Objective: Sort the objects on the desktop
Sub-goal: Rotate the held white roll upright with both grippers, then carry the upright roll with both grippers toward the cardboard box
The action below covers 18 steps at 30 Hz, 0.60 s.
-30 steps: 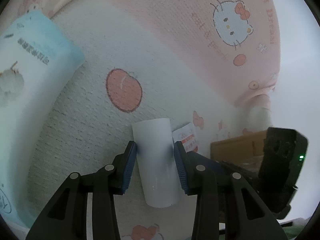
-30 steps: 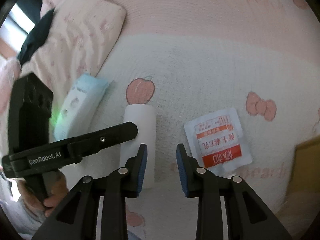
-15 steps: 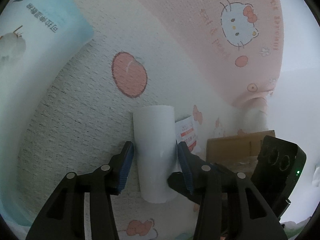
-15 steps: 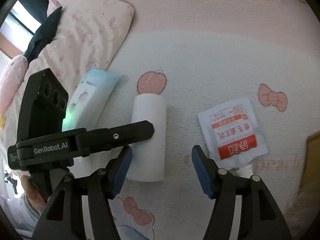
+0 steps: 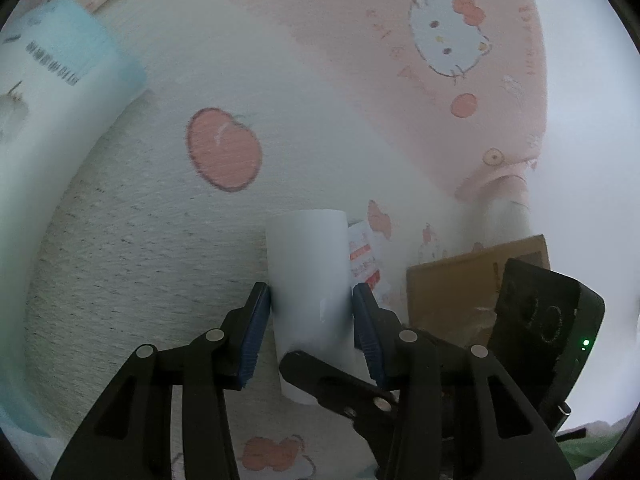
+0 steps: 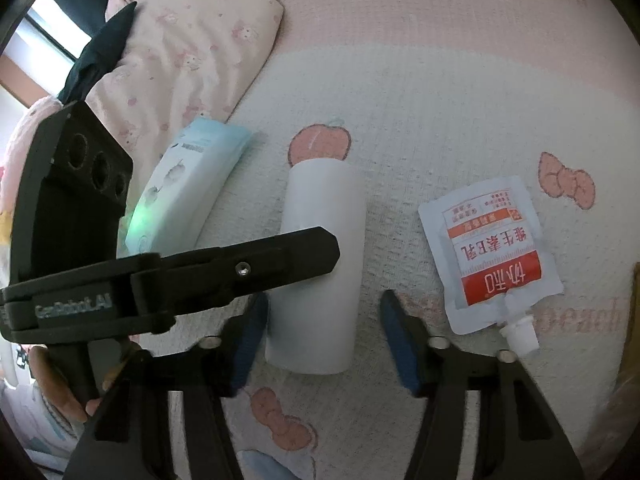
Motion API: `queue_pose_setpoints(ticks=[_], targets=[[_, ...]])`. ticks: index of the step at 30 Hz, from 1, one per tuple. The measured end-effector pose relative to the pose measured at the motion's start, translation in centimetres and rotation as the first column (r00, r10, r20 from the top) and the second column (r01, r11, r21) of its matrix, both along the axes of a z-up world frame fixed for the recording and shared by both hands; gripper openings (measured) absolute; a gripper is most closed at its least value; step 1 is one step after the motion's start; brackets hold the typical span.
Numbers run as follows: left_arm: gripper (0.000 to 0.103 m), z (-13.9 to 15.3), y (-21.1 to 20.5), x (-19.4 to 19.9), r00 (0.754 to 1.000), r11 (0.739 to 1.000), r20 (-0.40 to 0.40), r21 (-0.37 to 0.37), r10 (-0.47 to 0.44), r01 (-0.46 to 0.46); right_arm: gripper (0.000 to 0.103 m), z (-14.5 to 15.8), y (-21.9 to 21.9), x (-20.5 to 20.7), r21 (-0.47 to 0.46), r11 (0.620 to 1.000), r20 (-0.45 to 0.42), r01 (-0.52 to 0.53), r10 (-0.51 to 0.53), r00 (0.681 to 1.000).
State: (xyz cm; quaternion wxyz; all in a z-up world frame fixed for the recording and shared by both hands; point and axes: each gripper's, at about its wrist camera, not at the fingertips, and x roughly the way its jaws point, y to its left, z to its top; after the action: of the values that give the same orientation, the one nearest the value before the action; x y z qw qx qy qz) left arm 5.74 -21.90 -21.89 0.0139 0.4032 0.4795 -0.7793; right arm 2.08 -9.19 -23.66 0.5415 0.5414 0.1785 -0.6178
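A white paper roll (image 5: 308, 272) lies on the cartoon-print blanket, its axis pointing away from me. My left gripper (image 5: 310, 292) has a blue pad against each side of the roll and its jaws are closing. In the right wrist view the same roll (image 6: 324, 208) has its near end between the jaws of my right gripper (image 6: 323, 300). These jaws are closing too, with a gap still showing on the right side. One of the left gripper's fingers (image 6: 280, 260) crosses over the roll. A red and white spouted sachet (image 6: 492, 252) lies to the right of the roll.
A pale blue tissue pack (image 6: 188, 188) lies left of the roll, and a pink pillow (image 6: 192, 52) sits behind it. A cardboard box (image 5: 460, 288) stands at the right, near the bed's edge. A person's hand (image 6: 60, 396) holds the left gripper's handle.
The right gripper widened from a narrow gap and shifted left over the roll's near end, then began narrowing. The left gripper's pads eased off the roll, then came back against it.
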Motion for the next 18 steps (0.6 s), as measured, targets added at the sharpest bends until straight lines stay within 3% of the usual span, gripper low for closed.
queue_pose_setpoints(ticks=[1,9,13,18], targets=[[0.046,0.3,0.2,-0.1,1.0,1.0,-0.003,-0.011,-0.001,0.001,0.041,0.1,0.3,-0.1,0.0,1.0,0.0,-0.005,0.005,1.0],[0.046,4.3,1.8,-0.6,0.996,0.99,-0.067,-0.134,-0.051,0.041,0.041,2.9,1.7,0.0,-0.061,0.998,-0.061,0.019,-0.023,0.998],[0.046,7.4,2.8,-1.1,0.99,0.973,-0.111,-0.221,-0.089,0.063,0.041,5.6,2.4,0.2,-0.099,0.995,-0.147,0.021,-0.035,0.988],[0.046,11.3,4.4,-2.0,0.976,0.949,-0.167,-0.302,-0.141,0.086,0.041,9.0,3.6,-0.6,-0.171,0.983,-0.174,0.06,-0.09,0.981]])
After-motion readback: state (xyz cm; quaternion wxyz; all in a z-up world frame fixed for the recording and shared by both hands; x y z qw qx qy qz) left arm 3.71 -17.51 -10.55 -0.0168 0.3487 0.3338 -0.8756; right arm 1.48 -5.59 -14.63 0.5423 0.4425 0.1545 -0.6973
